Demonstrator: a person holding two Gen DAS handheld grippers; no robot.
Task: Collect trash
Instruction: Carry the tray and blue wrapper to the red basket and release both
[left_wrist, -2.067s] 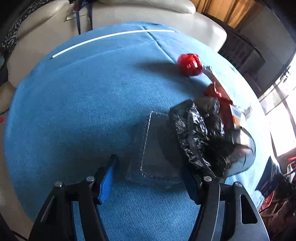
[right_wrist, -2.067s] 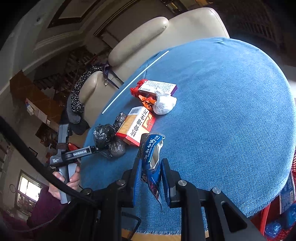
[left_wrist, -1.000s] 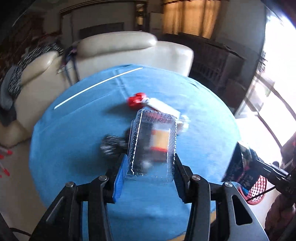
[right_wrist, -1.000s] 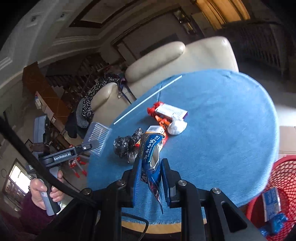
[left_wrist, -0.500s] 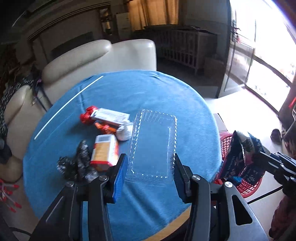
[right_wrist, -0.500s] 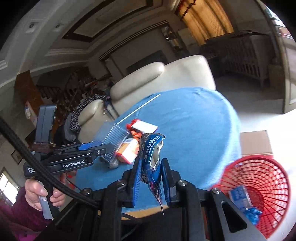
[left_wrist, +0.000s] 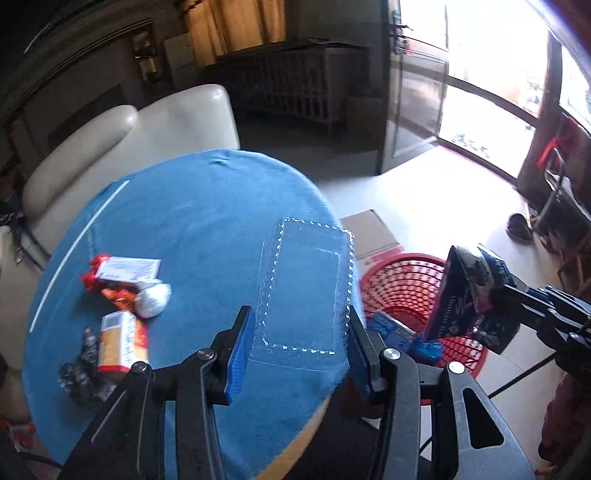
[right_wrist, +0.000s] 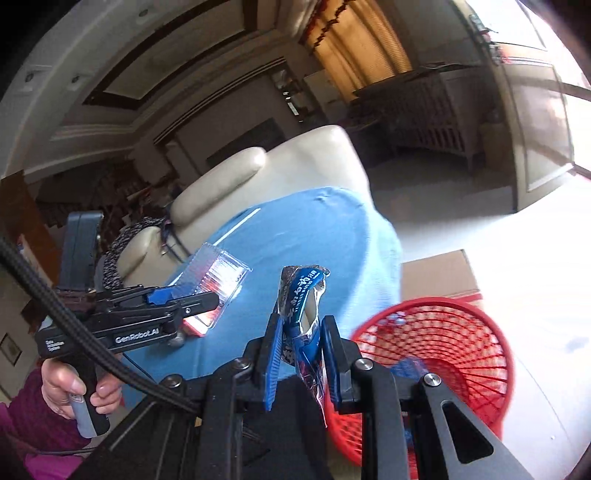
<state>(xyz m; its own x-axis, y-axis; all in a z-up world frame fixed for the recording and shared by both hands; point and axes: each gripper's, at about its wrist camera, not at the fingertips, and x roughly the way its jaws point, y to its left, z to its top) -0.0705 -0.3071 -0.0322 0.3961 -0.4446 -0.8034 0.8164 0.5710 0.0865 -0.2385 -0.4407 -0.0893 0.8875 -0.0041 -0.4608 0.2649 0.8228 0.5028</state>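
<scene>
My left gripper (left_wrist: 301, 343) is shut on a clear plastic tray (left_wrist: 306, 288) and holds it above the right edge of the blue round table (left_wrist: 207, 221). It also shows in the right wrist view (right_wrist: 218, 284). My right gripper (right_wrist: 301, 354) is shut on a blue snack wrapper (right_wrist: 301, 314), held above the near rim of the red mesh basket (right_wrist: 443, 354). The wrapper (left_wrist: 472, 295) and the basket (left_wrist: 402, 284) show in the left wrist view; blue trash lies inside the basket.
On the table's left lie a white and red box (left_wrist: 125, 273), a white crumpled ball (left_wrist: 153, 299), an orange box (left_wrist: 122, 343) and black crumpled bags (left_wrist: 81, 373). A cream sofa (left_wrist: 129, 136) stands behind the table. A flat cardboard piece (left_wrist: 369, 229) lies on the floor beside the basket.
Both grippers have swung right, away from the table's trash and towards the red basket. The left lifted the clear tray off the table; the basket now fills more of both views.
</scene>
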